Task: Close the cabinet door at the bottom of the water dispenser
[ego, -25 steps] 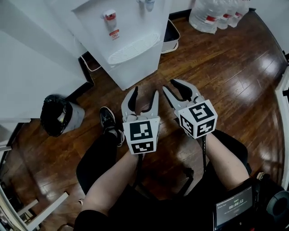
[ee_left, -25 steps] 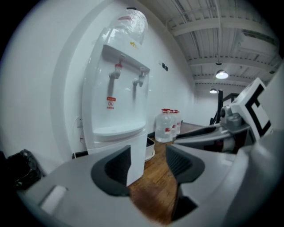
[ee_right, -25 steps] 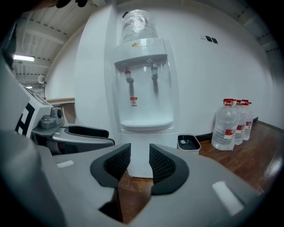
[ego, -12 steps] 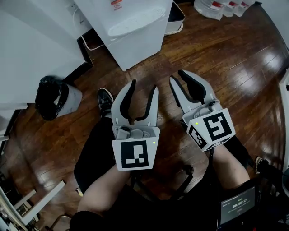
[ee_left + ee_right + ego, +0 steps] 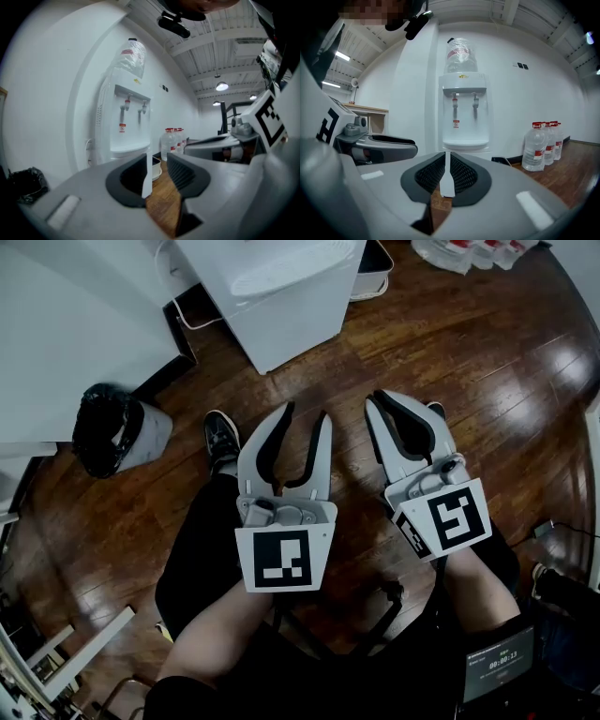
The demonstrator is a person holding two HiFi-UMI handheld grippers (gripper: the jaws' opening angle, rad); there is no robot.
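The white water dispenser (image 5: 281, 306) stands on the wood floor at the top of the head view. Its lower front shows as a flat white face, with no door standing out. Both grippers are held side by side over the person's knees, well short of it. My left gripper (image 5: 306, 414) is closing, with a clear gap and nothing between its jaws. My right gripper (image 5: 405, 405) is closing too, with only a thin slit left and nothing in it. Both gripper views face the dispenser (image 5: 124, 126) (image 5: 464, 117), whose base hides behind the jaws.
A bin lined with a black bag (image 5: 117, 432) stands at the left by a white wall (image 5: 75, 334). Large water bottles (image 5: 469, 251) (image 5: 543, 143) stand right of the dispenser, and a white tray (image 5: 373, 268) lies beside it. The person's shoe (image 5: 222, 442) rests ahead of the left gripper.
Both grippers have drawn back from the dispenser and nearer the camera. The dispenser has slid toward the picture's top. The left jaws narrowed and the right jaws came almost together.
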